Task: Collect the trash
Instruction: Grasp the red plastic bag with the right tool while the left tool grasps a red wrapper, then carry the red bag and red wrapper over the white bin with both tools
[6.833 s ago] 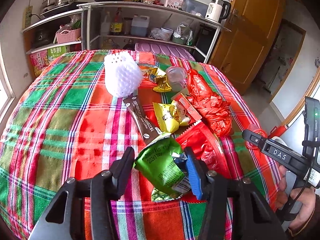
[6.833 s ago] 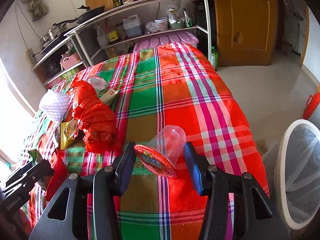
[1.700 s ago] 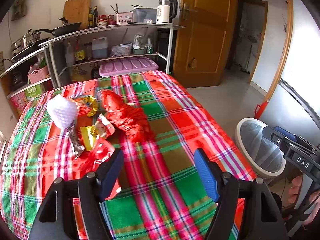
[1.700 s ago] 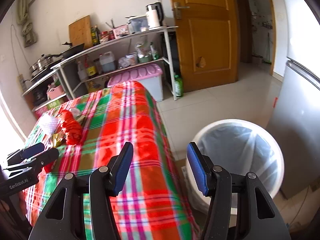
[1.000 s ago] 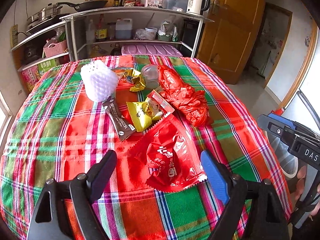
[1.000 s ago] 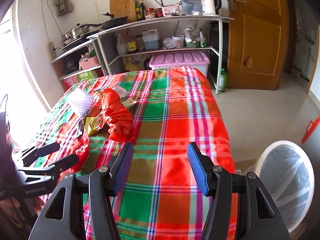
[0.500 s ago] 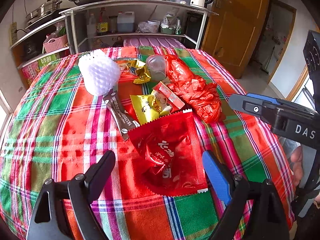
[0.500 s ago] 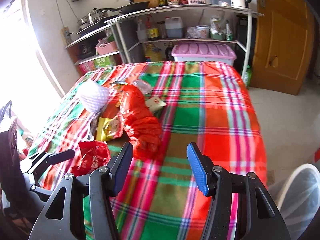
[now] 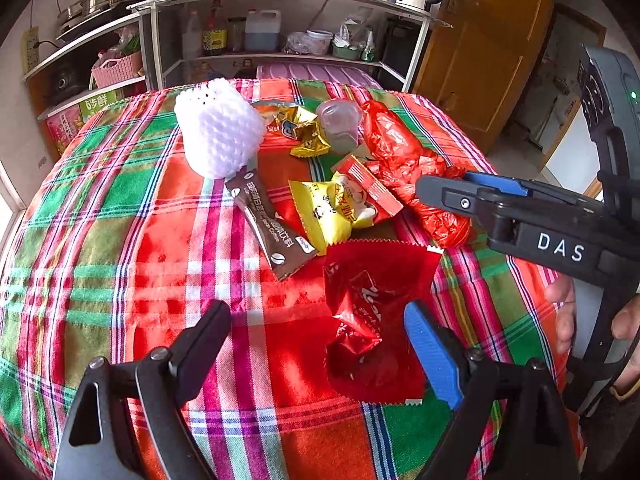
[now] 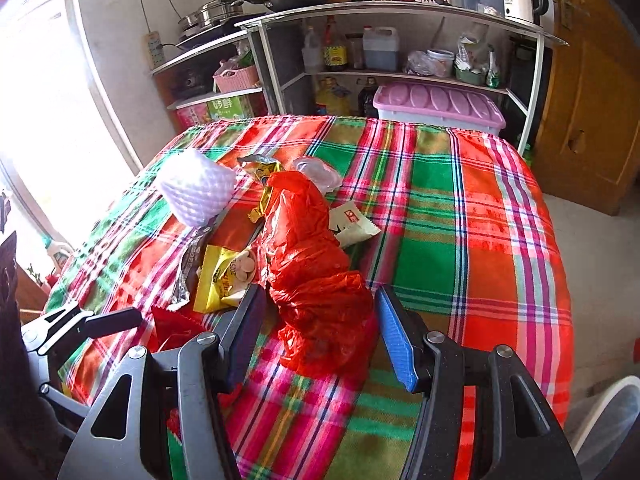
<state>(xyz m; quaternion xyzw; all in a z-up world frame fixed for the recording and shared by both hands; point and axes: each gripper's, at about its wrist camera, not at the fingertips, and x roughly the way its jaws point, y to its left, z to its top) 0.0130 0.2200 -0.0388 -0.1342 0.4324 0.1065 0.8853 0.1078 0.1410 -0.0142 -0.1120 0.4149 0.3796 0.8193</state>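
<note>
Trash lies on the plaid tablecloth point(image 9: 120, 240). My left gripper point(image 9: 320, 336) is open, with a flat red snack wrapper point(image 9: 372, 312) lying between its fingers near the blue pad. Beyond it lie a brown coffee sachet point(image 9: 268, 224), a yellow wrapper point(image 9: 324, 216), a white foam net point(image 9: 218, 138), a gold wrapper point(image 9: 306, 132) and a clear plastic cup point(image 9: 340, 120). My right gripper point(image 10: 320, 332) is open around the near end of a crumpled red plastic bag point(image 10: 312, 272). It shows from the side in the left wrist view point(image 9: 452, 188).
A metal shelf rack point(image 10: 400, 20) with bottles, pans and a kettle stands behind the table, with a pink-lidded box point(image 10: 436, 104) under it. A wooden door point(image 10: 592, 100) is at the right. A lined bin's rim point(image 10: 612, 412) shows at the lower right, off the table edge.
Both grippers have moved in closer to the trash. The left now straddles the red snack wrapper. The right has come down around the red plastic bag. Both stay open.
</note>
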